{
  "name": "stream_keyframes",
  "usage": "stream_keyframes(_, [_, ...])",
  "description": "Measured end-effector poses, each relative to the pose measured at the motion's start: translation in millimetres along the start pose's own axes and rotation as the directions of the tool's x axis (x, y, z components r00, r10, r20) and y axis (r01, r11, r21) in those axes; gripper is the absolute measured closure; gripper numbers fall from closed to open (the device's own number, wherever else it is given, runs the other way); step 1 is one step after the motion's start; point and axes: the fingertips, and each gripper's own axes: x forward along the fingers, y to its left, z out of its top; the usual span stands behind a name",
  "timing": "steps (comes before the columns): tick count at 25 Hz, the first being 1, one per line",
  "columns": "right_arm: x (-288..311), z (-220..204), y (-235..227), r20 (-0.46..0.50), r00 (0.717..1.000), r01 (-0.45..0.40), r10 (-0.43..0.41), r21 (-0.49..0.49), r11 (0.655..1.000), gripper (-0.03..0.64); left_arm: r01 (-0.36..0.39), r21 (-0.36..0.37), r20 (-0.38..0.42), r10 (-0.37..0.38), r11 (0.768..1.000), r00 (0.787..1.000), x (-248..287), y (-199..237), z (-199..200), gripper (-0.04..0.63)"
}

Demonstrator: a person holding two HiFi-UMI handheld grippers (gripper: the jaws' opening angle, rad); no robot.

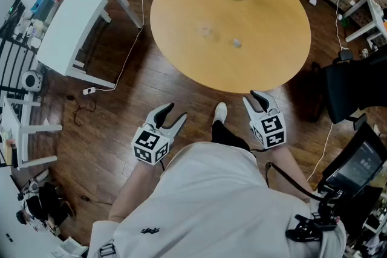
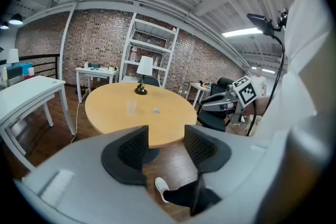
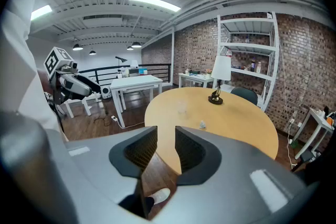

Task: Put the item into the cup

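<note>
Nearest the body, left tool [image 1: 174,113] and right tool [image 1: 253,99] both hang with jaws apart and empty, short of the round tabletop [image 1: 272,57]. Farther out, the small pale item [image 1: 236,42] lies on the wood, near the clear cup [image 1: 205,30] but not touching it. Nothing done yet: pick-up and drop remain. No legible writing; only square markers.
</note>
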Motion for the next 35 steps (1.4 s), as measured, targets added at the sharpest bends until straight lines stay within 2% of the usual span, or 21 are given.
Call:
stream_keyframes(6, [56.4, 34.0, -71.5, -0.018, 1.0, -0.023, 0.022, -0.031, 0.999, 0.508, -0.018, 0.017, 0.016, 0.018, 1.0, 1.0, 77.9, 48.3, 70.1, 0.41])
stream_keyframes(12, [105.4, 40.4, -120.8, -0.058, 0.998, -0.012, 0.01, -0.039, 0.999, 0.506, 0.01, 0.048, 0.024, -0.011, 0.999, 1.0, 141.6, 78.5, 117.5, 0.41])
stream_keyframes(17, [146.1, 33.9, -137.2, -0.112, 0.992, 0.051, -0.055, -0.031, 0.998, 0.506, 0.097, 0.063, -0.011, -0.097, 0.993, 0.995, 163.1, 109.6, 126.4, 0.41])
stream_keyframes(21, [175.1, 25.1, -144.3, -0.157, 0.98, 0.128, -0.126, 0.002, 0.992, 0.506, 0.201, 0.114, -0.072, -0.194, 0.973, 0.978, 171.3, 127.2, 129.3, 0.41])
stream_keyframes(24, [197.3, 21.6, -147.2, -0.197, 0.968, 0.163, -0.157, 0.015, 0.987, 0.499, 0.248, 0.124, -0.096, -0.237, 0.961, 0.967, 172.7, 144.6, 134.1, 0.41])
stream_keyframes(30, [244.3, 0.3, -156.8, -0.28, 0.944, 0.188, -0.175, 0.02, 0.982, 0.489, 0.268, 0.114, -0.118, -0.254, 0.957, 0.96, 174.5, 176.5, 136.5, 0.41])
stream_keyframes(35, [288.9, -28.5, -179.2, -0.365, 0.914, 0.202, -0.178, 0.027, 0.979, 0.489, 0.247, 0.101, -0.131, -0.233, 0.964, 0.964, 174.4, 203.0, 133.2, 0.41])
